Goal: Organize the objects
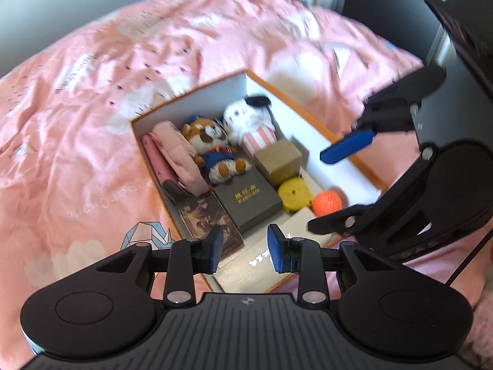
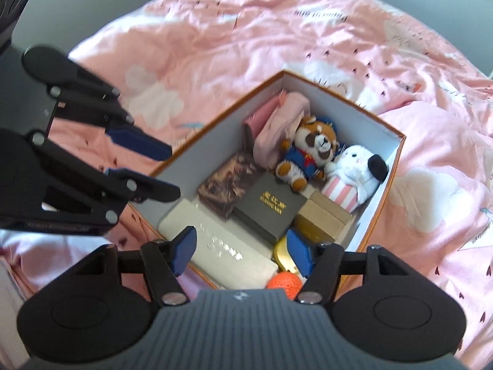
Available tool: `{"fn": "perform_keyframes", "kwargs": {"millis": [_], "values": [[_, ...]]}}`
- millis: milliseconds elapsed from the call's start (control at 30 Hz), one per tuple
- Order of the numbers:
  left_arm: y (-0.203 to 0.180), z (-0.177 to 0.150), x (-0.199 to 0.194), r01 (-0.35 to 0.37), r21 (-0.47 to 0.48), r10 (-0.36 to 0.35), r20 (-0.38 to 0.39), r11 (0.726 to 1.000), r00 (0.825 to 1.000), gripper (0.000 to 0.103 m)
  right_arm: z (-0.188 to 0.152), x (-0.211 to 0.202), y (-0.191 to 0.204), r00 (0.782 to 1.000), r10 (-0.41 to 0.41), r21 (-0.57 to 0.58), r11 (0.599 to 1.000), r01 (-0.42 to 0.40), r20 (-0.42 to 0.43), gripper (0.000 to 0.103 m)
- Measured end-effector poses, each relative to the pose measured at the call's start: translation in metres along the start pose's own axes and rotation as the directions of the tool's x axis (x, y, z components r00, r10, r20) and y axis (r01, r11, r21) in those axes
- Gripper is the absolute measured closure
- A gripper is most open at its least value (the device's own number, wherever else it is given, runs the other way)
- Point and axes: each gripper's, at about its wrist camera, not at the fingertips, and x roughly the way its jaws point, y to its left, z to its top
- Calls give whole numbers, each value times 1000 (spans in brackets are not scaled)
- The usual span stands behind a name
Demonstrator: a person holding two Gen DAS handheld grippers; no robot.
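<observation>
A: Nearest to us was the left gripper [image 1: 245,248]. What did we see between its blue pads?

B: Nothing. The jaws stood apart with only a moderate gap and they held no object. Under them we saw the near end of the box [image 1: 354,146], where a pale flat case [image 1: 262,262] was lying.

A: And the right gripper [image 2: 242,251]?

B: Its jaws were wider than the left ones and also empty. It hung above the near corner of the same box, over the pale flat case and the yellow round thing [image 2: 285,257]. We could not tell if any pad touched something.

A: What did we find inside the box, going further away?

B: First the orange ball [image 1: 327,202], just beside the yellow round thing. Then the dark box with gold letters [image 1: 248,202], which was lying partly on a brown patterned book [image 1: 206,215]. Beside it stood a small cardboard box [image 1: 279,157].

A: And at the far end?

B: There we saw the red panda plush [image 2: 314,151] in a blue suit and the white dog plush [image 2: 357,166] in pink stripes, close together. Along the other wall were a pink cloth [image 2: 283,126] and a pink case [image 1: 158,162]. The box itself, orange outside and white inside, rested on a pink bed cover [image 1: 107,92] with white clouds, which filled the background.
</observation>
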Motion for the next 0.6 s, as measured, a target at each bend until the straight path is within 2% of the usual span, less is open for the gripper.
{"fn": "perform_keyframes", "kwargs": {"millis": [100,133,200,267,333,433,533,600], "values": [[-1,-12,-15,-60,-91,68,93,994,993,59,-9,-16,10,992,-46,76,996,37,117,34],[-1,-16,-19,-84,-123,100,128,989,987,50,-13,-21,12,985,-67,110,993,49,161,30],[2,-26,-23,-128,-188,163,187,974,969,37,-23,-27,19,962,-132,157,983,96,238,26],[4,-35,-25,-161,-249,222,238,955,946,33,-34,-30,27,931,-223,218,962,162,291,24],[6,-43,-24,-213,-297,293,257,931,921,22,-44,-28,33,908,-277,278,941,191,315,22],[7,-53,-23,-269,-303,355,281,914,891,13,-56,-24,39,881,-328,360,911,200,340,15],[7,-60,-21,-307,-297,390,281,904,877,13,-64,-21,44,864,-365,395,892,219,346,13],[8,-64,-19,-297,-305,384,282,905,879,13,-69,-20,47,849,-396,414,879,238,351,12]]}}
